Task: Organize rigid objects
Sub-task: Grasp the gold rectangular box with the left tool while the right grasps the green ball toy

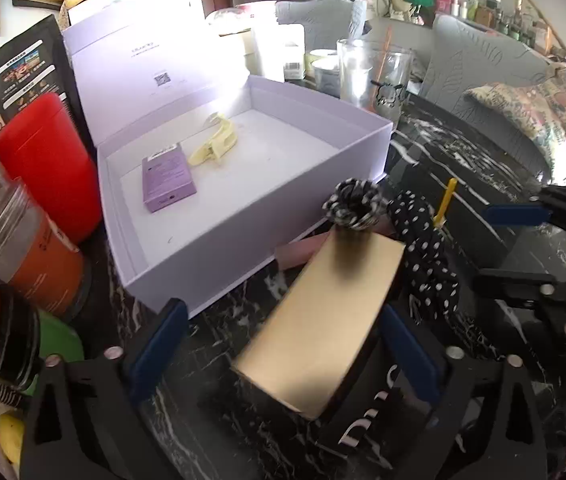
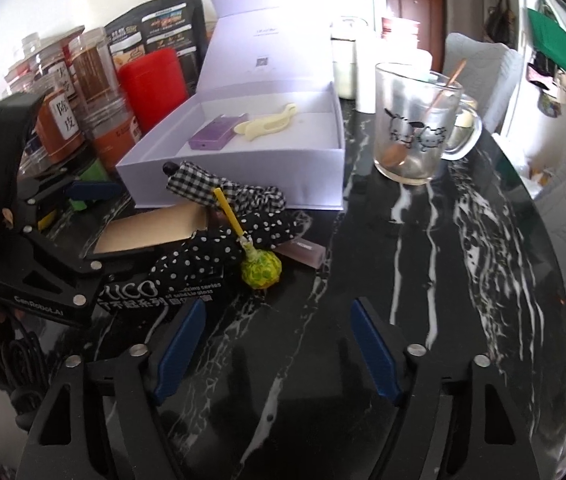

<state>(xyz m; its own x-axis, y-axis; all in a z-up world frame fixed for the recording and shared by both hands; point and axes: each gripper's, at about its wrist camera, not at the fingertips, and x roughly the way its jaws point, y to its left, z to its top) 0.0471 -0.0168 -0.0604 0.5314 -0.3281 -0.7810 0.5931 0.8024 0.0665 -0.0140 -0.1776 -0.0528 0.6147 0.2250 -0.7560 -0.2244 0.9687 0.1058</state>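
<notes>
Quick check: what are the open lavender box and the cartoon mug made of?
The lavender box looks like matte rigid cardboard: thick flat walls, hinged lid, no shine. The mug looks like clear glass: the spoon inside shows through its wall.

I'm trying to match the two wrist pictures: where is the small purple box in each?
Left wrist: purple box lies left of centre, on the floor of the open white box, beside the pale yellow clip.
Right wrist: purple box sits upper centre-left, in the same white box.
Shared landmark: the glass mug, right of the white box.
</notes>
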